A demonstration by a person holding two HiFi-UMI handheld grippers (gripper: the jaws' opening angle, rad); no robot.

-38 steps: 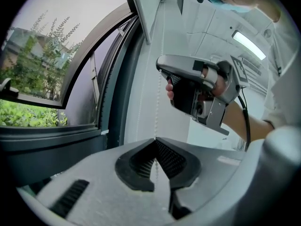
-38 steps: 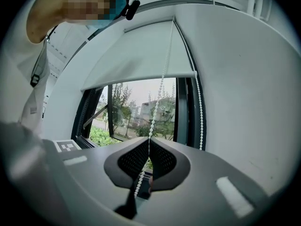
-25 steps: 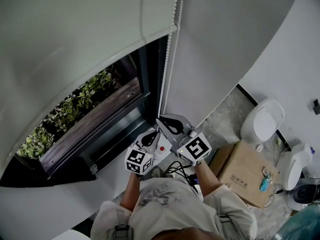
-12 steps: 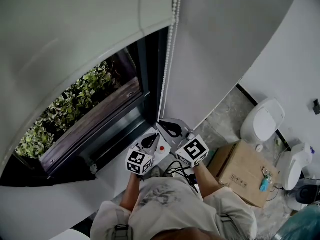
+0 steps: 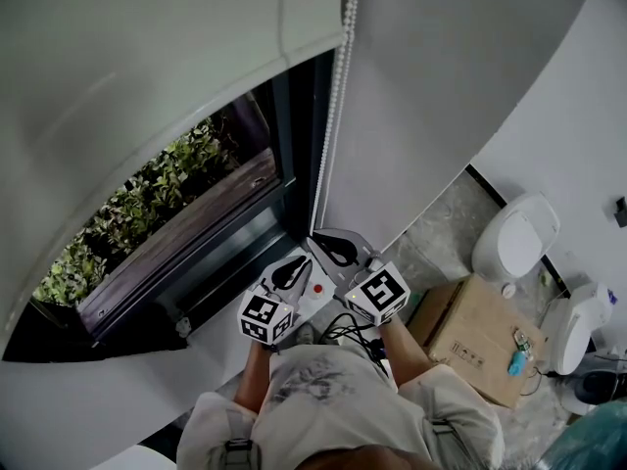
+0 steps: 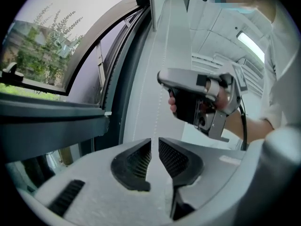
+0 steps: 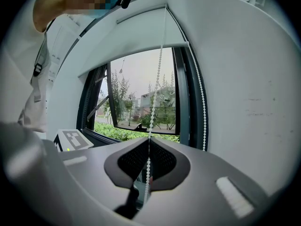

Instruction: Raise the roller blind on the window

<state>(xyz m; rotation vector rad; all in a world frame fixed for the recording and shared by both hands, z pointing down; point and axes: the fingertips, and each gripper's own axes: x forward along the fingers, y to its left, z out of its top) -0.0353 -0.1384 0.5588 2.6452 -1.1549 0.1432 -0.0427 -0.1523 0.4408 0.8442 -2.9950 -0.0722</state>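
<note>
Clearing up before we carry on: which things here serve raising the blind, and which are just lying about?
Job: roller blind; bead chain; window; right gripper, jaws shut on the chain; left gripper, jaws just opening, chain seemingly between them.
Lying about: cardboard box; white lidded bin; black cables.

No legible text, seemingly.

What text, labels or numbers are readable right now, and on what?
Box: dark print, too small to read.
Left cube, right cube: square marker patterns only, no words.
Nothing else shows text.
</note>
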